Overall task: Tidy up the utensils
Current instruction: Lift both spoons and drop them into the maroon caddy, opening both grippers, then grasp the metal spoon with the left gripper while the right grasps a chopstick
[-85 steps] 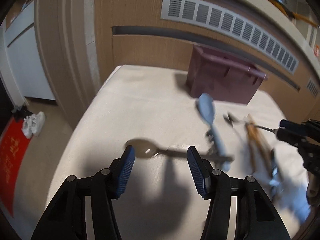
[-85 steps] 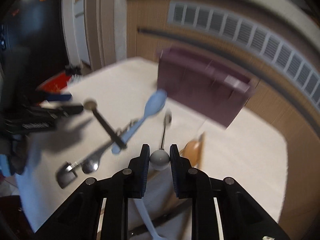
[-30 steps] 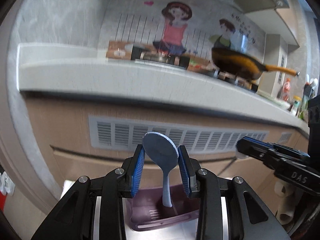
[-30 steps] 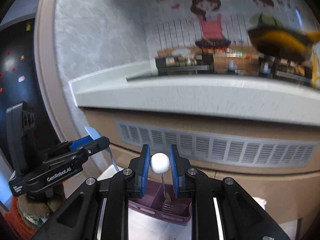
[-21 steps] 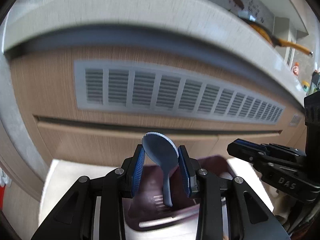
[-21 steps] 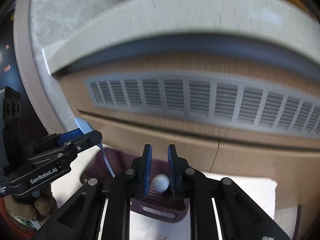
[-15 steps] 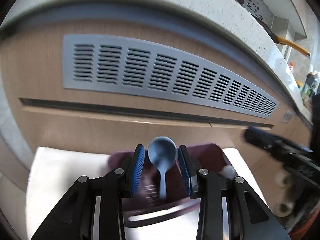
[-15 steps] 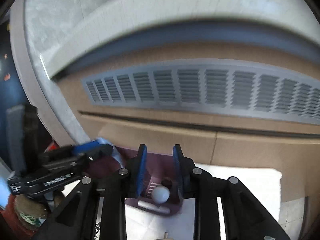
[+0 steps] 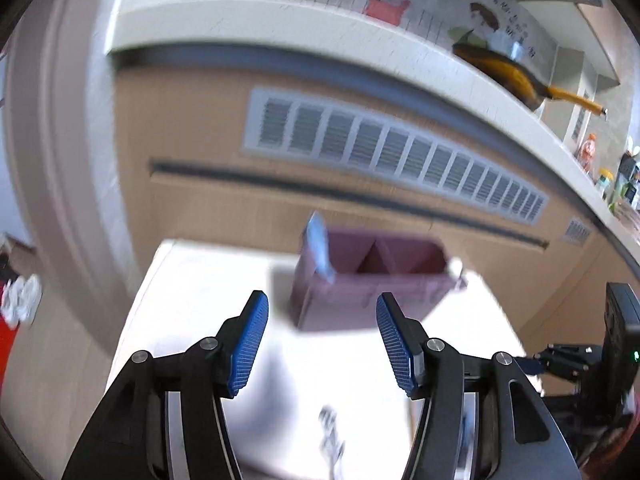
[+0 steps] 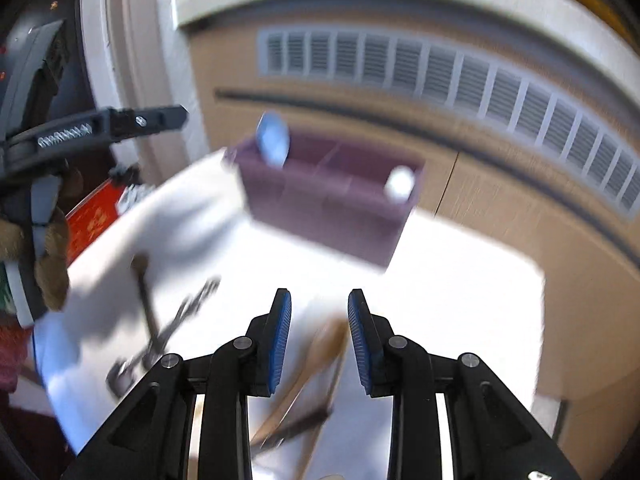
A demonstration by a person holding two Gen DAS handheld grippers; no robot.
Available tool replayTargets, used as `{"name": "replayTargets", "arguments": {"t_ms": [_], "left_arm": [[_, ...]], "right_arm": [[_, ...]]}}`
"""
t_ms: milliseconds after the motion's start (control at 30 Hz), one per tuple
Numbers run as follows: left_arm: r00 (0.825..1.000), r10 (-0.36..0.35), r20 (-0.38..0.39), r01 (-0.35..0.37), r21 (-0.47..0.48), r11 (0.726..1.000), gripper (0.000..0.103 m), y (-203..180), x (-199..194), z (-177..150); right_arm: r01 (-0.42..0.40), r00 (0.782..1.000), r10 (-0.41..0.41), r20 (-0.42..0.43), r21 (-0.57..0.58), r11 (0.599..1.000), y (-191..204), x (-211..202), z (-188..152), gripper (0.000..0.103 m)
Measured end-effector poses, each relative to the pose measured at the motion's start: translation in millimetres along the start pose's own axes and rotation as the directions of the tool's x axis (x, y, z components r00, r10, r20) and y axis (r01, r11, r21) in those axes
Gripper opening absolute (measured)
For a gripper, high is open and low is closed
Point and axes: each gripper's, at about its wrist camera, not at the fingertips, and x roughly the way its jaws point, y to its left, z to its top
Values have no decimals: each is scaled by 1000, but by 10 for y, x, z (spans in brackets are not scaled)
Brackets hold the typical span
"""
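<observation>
Left claw opening, nothing between its pads, right claw standing apart and empty, pale blue plastic spoon leaning in mauve plastic caddy at twelve o'clock on white counter

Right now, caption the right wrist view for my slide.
Right gripper open and empty; blue spoon and white-knobbed utensil stand in purple caddy.

A blue spoon stands at the left end of the purple utensil holder; a white-knobbed utensil stands at its right end.
</observation>
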Motion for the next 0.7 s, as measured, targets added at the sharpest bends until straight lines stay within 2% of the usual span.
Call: {"name": "replayTargets", "arguments": {"t_ms": [67,167,233,300,367,433,500,600,700], "left_arm": [[1000,12,-25,-12,1,1000,57,101,-78,-165],[994,75,-83,-75,3,997,57,230,-104,-450],[981,122,-153,-129,-34,991,57,356,-68,-643],[963,100,-251,-131,-110,985,57,487,31,-845],[946,68,-316,-131,-181,975,57,576,109,-988],[926,40,-375,-139,-241,961,57,644,204,-1123],[933,53,-356,-151,-254,955,57,642,186,-1114],[939,86,-334,-183,-268,946,57,660,242,-1010],[934,123,-335,-199,-204,959,57,561,470,-925]], "right_arm": [[0,1000,1,-26,4,1000,10,15,-114,28],[81,995,-82,-57,-6,997,54,78,-262,28],[163,983,-165,-81,-35,986,54,132,-330,28],[187,980,-189,-67,-34,982,-12,148,-402,28],[138,989,-137,-54,14,990,-76,151,-437,28],[25,999,-21,-32,111,994,-211,150,-484,28],[-10,999,15,-29,165,986,-298,158,-514,28],[28,999,-22,-35,162,986,-313,160,-592,28],[71,997,-67,-37,141,987,-275,114,-669,28]]}}
